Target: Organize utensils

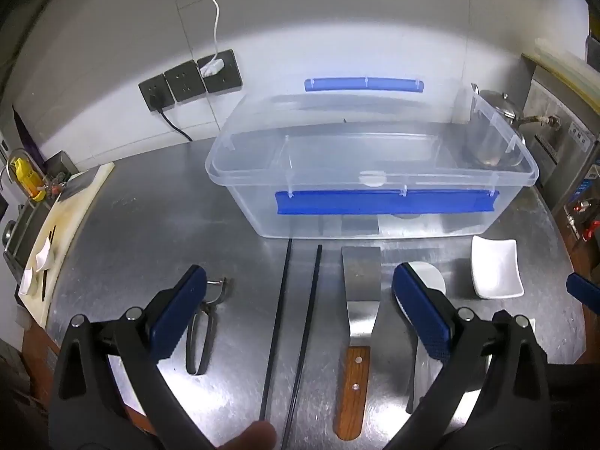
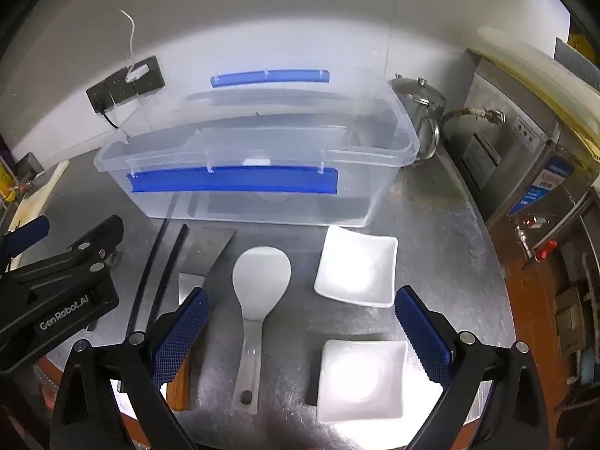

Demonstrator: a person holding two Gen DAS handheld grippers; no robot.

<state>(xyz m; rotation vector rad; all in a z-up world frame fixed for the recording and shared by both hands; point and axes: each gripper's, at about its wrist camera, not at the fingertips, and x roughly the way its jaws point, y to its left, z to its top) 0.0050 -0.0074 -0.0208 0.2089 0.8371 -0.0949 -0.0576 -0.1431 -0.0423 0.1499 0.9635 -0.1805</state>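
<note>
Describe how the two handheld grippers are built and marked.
Both the left gripper and right gripper have black plastic frames with silver pivot bolts and two blue fingers with knurled pads. The left gripper's body reads "GenRobot.AI" in white.

Lighting: bright overhead light is washing out the white tiled wall [image 1: 337,37] and glaring off the brushed steel counter [image 2: 431,243]. Fisheye edges are bending, darkening; corners blurring.
</note>
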